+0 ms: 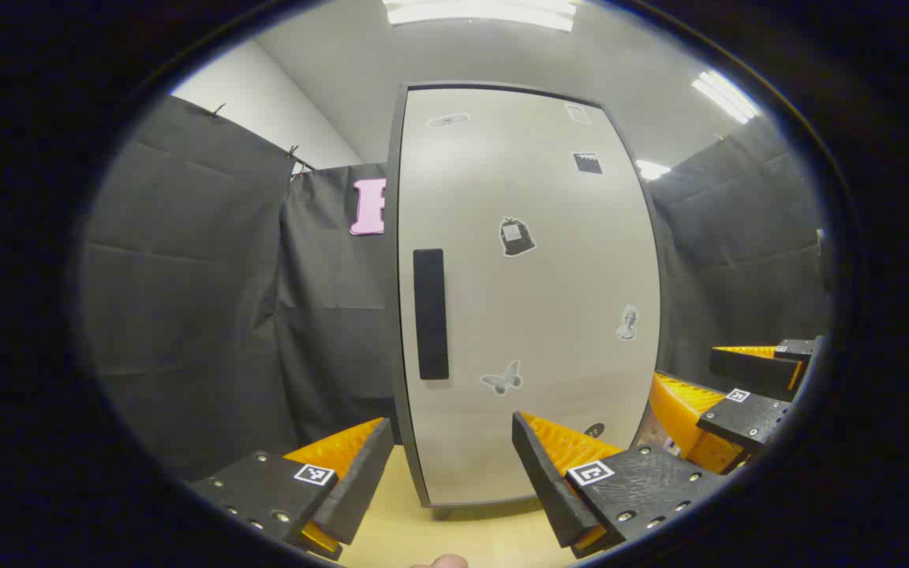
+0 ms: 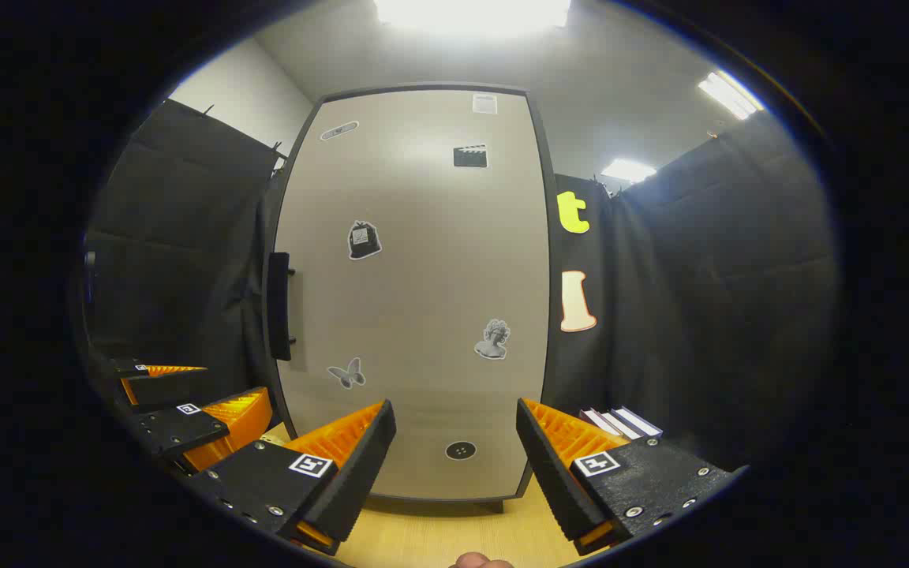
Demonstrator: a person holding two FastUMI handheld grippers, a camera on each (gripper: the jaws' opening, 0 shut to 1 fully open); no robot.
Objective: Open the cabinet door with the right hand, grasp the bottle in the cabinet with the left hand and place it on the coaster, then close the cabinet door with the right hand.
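1. Currently, one cabinet [image 1: 529,300] stands on the desk [image 1: 454,536], directly ahead of both tools; its single door [image 2: 415,292] is shut, so the inside is hidden and the bottle's place cannot be told.
2. One dark vertical handle [image 1: 431,314] sits near the door's edge, ahead and slightly left of the left tool [image 1: 450,461]; in the right gripper view the same handle [image 2: 278,306] lies well left of the right tool [image 2: 454,454].
3. Left tool: released, its two fingers spread apart with nothing between them, short of the door.
4. Right tool: released, its two fingers spread apart and empty, facing the lower door. It appears at the far right of the left gripper view [image 1: 727,386].
5. Seven stickers are counted on the door front, among them one butterfly [image 2: 346,372] and one bust [image 2: 492,339].
6. Books [image 2: 620,422], at least three, lie just right of the right tool, beside the cabinet.
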